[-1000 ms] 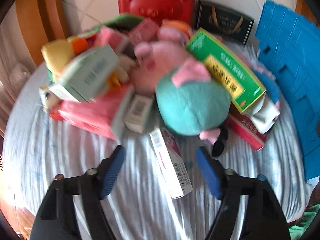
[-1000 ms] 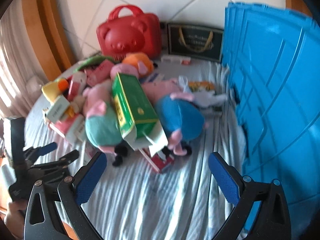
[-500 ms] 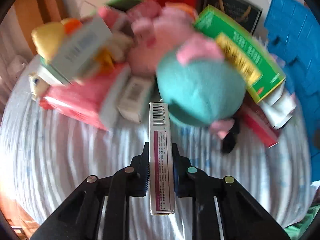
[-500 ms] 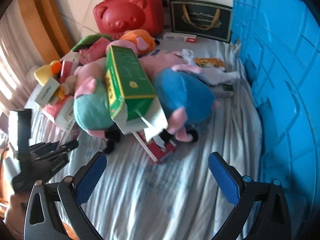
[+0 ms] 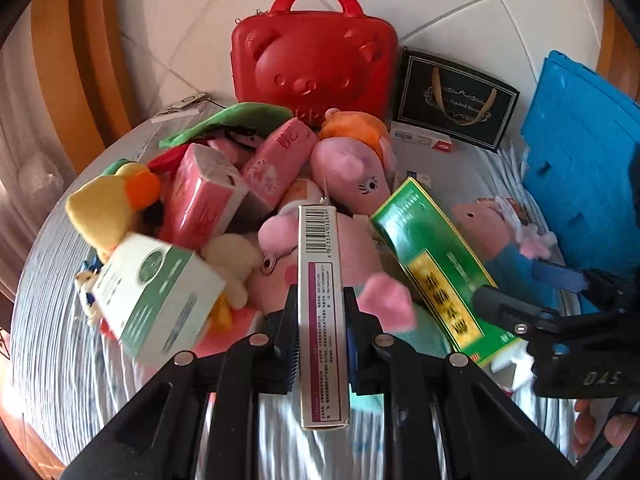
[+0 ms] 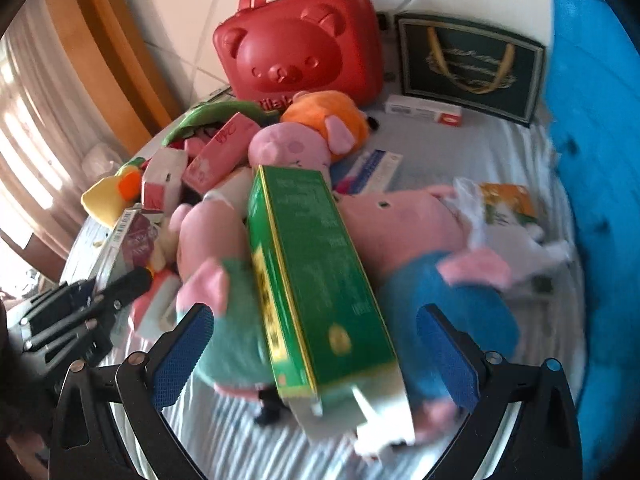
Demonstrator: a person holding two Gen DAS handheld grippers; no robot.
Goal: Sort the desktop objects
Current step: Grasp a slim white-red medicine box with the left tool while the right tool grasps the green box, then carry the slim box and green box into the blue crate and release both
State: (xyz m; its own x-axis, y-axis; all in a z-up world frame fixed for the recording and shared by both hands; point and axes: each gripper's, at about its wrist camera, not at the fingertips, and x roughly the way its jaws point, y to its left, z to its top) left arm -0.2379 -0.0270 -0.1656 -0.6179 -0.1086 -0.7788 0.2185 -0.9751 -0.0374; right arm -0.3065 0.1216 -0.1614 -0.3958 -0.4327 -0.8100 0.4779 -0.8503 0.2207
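My left gripper (image 5: 322, 332) is shut on a narrow white and maroon box (image 5: 322, 280) with a barcode end, held above the striped cloth. In the right wrist view that gripper (image 6: 100, 292) shows at the left edge with the same box (image 6: 132, 240). My right gripper (image 6: 314, 324) is open, one finger on each side of a long green box (image 6: 312, 272) that rests on the plush pigs; the pads do not touch it. In the left wrist view the green box (image 5: 436, 264) lies beside the right gripper (image 5: 520, 286).
A red bear-faced case (image 5: 316, 52) and a black gift bag (image 5: 452, 100) stand at the back. A blue crate (image 5: 580, 152) is on the right. Plush pigs (image 6: 400, 232), pink tissue packs (image 5: 204, 200), a white-green box (image 5: 156, 300) and a yellow duck (image 5: 108, 208) are piled in the middle.
My left gripper closed on the narrow box and lifted it off the cloth. My right gripper moved in low over the pile until the green box lay between its open fingers.
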